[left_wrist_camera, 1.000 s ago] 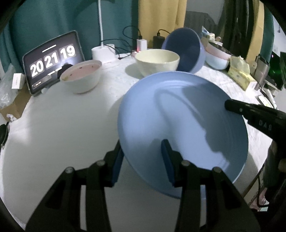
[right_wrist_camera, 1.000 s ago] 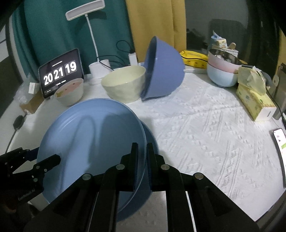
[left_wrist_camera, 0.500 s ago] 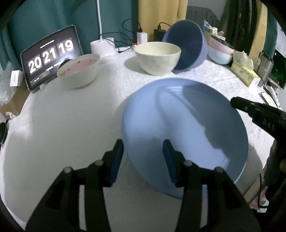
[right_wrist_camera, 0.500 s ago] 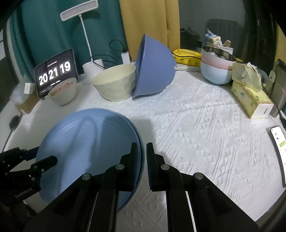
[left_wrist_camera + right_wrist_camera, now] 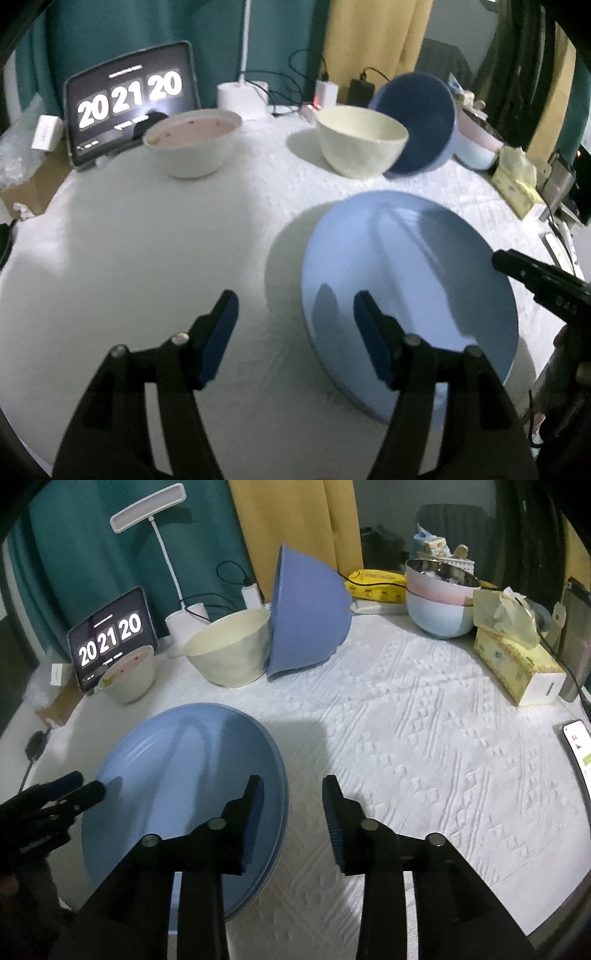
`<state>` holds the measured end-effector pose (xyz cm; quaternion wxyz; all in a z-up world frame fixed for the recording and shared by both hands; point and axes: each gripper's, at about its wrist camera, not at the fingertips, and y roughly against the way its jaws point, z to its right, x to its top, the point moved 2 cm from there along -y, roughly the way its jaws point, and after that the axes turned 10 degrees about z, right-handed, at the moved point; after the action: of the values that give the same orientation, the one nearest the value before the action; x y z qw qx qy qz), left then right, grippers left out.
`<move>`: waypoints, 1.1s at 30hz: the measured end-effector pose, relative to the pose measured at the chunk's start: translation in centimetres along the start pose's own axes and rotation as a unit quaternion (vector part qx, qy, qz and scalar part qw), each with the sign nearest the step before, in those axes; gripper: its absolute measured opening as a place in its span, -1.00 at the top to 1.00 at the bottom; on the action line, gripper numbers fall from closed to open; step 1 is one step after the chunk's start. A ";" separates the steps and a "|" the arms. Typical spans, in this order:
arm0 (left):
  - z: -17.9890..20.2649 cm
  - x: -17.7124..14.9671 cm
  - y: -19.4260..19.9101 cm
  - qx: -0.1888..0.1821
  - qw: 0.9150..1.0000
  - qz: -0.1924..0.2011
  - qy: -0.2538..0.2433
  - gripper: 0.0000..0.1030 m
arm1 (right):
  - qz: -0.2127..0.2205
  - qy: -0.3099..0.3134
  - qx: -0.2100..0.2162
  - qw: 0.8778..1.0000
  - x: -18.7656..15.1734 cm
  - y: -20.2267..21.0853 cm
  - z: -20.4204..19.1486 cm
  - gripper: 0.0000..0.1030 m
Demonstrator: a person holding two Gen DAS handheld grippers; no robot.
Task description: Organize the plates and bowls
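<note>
Blue plates released on the counter.
The blue plate stack [image 5: 177, 782] lies flat near the counter [image 5: 424, 746] edge; left gripper [image 5: 291, 325] and right gripper [image 5: 291, 805] straddle opposite rims, jaws opening, pads clear of the plates.

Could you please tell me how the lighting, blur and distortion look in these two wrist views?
Left wrist view: dim, softly blurred, the tablet clock glowing with glare, gripper shadows across the blue plate. Right wrist view: sharper, the tablecloth weave crisp, a dark shadow beside the plate, fisheye bending the edges.
</note>
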<state>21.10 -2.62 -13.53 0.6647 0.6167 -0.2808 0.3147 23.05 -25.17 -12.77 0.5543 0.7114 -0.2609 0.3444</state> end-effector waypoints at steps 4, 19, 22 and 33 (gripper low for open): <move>0.5 -0.6 -0.9 -0.012 1.000 -0.009 0.001 -0.29 | -0.012 -0.006 0.001 1.000 -0.6 -0.5 0.1 0.27; 1.7 -0.6 -1.7 -0.057 0.998 -0.012 -0.018 0.04 | -0.019 -0.010 0.018 1.000 -1.8 -2.2 -1.5 0.26; 1.7 -0.5 -1.6 -0.057 0.998 -0.009 -0.017 0.11 | -0.015 -0.009 0.010 1.000 -1.8 -2.2 -1.7 0.26; -0.4 -0.4 -0.9 -0.046 0.999 0.000 -0.003 0.21 | -0.011 0.013 0.001 1.000 -1.1 -2.5 -3.3 0.29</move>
<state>21.52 -2.31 -14.46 0.6915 0.5866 -0.2970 0.2991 23.58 -21.34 -14.66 0.5606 0.7105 -0.2456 0.3473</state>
